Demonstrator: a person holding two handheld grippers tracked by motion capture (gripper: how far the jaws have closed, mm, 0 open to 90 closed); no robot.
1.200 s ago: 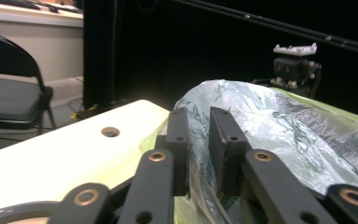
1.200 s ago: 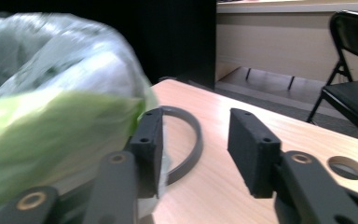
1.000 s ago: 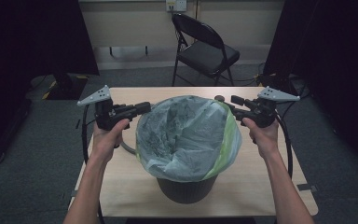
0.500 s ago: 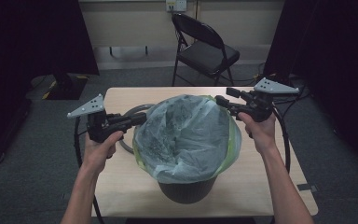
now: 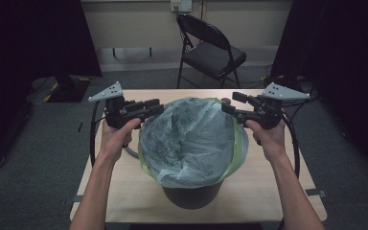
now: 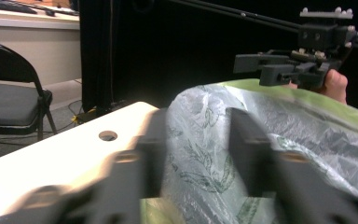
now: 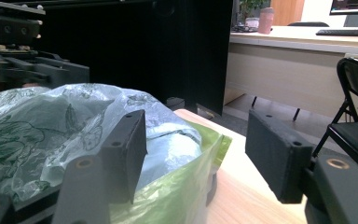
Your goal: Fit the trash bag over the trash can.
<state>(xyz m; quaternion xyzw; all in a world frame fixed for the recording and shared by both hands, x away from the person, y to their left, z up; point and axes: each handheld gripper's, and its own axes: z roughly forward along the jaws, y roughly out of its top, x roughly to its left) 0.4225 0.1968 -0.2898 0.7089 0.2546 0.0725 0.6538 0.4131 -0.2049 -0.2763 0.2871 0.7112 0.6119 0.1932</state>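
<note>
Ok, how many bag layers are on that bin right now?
2. A translucent grey leaf-printed plastic bag is draped over the black bin's mouth, and a light green plastic bag shows beneath it along the rim, mostly on the right. More layers could be hidden underneath.

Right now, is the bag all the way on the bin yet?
Nearly. The clear bag already drapes over the dark bin, a green bag beneath it. The left gripper and right gripper sit open at the rim. Tucking the loose plastic down seems left.
</note>
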